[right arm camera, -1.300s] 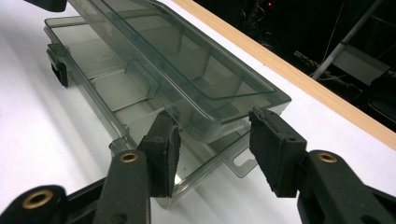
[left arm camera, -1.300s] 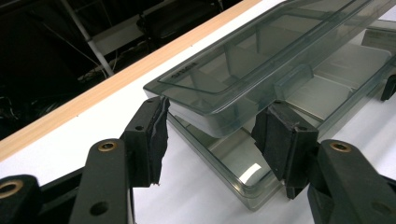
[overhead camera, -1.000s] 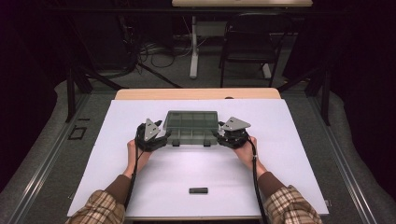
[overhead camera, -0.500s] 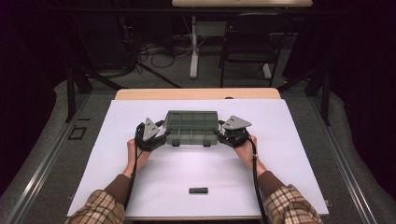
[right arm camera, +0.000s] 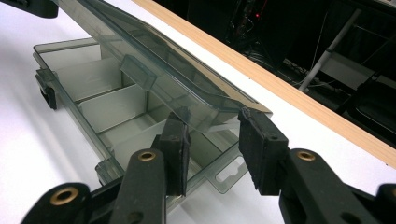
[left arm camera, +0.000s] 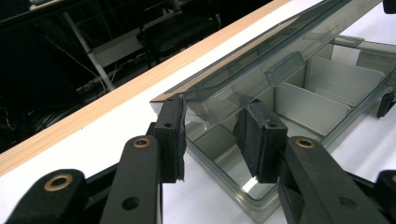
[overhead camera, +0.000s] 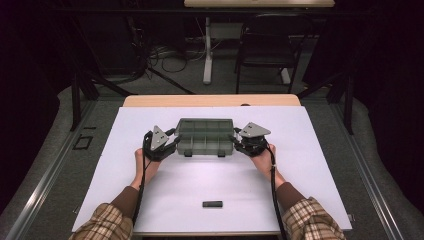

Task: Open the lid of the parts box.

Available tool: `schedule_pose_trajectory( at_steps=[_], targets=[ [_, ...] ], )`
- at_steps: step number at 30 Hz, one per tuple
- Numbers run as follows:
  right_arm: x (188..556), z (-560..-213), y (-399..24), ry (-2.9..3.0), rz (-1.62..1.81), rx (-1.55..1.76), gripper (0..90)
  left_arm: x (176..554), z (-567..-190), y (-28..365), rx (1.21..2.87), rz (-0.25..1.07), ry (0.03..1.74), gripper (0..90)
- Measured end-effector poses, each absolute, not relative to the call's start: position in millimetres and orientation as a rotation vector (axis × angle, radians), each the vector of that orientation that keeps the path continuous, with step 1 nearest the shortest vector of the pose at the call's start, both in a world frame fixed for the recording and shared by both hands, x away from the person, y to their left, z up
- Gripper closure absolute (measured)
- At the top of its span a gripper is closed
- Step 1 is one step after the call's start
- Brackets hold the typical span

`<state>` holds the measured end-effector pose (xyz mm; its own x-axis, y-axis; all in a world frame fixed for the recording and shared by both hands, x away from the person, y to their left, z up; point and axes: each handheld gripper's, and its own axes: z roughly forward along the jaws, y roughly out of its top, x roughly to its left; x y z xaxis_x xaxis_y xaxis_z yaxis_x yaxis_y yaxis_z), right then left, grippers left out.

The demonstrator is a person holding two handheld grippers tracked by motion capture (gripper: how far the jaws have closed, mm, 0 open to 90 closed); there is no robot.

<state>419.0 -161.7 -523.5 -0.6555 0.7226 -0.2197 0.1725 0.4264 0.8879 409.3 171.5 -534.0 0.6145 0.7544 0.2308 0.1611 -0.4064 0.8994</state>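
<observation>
In the middle of the high view, on the white desk (overhead camera: 300,200), sits the smoky clear compartment box (overhead camera: 205,136), long side across the frame, well back from the desk's near edge and just short of the wooden strip (overhead camera: 210,100) along the far edge. My left tongs (overhead camera: 172,142) stand at the box's left end, my right tongs (overhead camera: 237,141) at its right end, one hand behind each.

In the left gripper view, the lid (left arm camera: 261,60) is raised off the tray, hinged up at a slant toward the upper right of the frame. My left tongs (left arm camera: 217,135) straddle the lid's corner: one pad outside it, the other inside over the tray. The jaws have just been closing; whether the pads press on the lid I cannot tell.

In the right gripper view, my right tongs (right arm camera: 217,154) straddle the opposite lid (right arm camera: 177,70) corner in the same way, jaws also just closing in, contact not confirmed. The tray's white dividers (right arm camera: 112,107) and a hang tab (right arm camera: 229,175) on the end wall lie below the pads.

Open room: bare white surface lies left, right and in front of the box. A small black item (overhead camera: 212,204) lies alone near the lower centre of the high view, well apart from the box and both hands.
</observation>
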Motion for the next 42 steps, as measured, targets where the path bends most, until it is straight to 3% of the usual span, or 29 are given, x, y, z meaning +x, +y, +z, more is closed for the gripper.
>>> schedule_pose_trajectory(
  at_steps=[25, 42],
  targets=[
    [420, -516, -165, 2.065, 1.253, 0.781, 67.0, 412, -526, 173, 1.883, 0.813, 0.732, 67.9],
    [423, -509, -160, 2.053, 1.228, 0.779, 64.9, 419, -517, 175, 1.889, 0.803, 0.754, 64.5]
  ],
)
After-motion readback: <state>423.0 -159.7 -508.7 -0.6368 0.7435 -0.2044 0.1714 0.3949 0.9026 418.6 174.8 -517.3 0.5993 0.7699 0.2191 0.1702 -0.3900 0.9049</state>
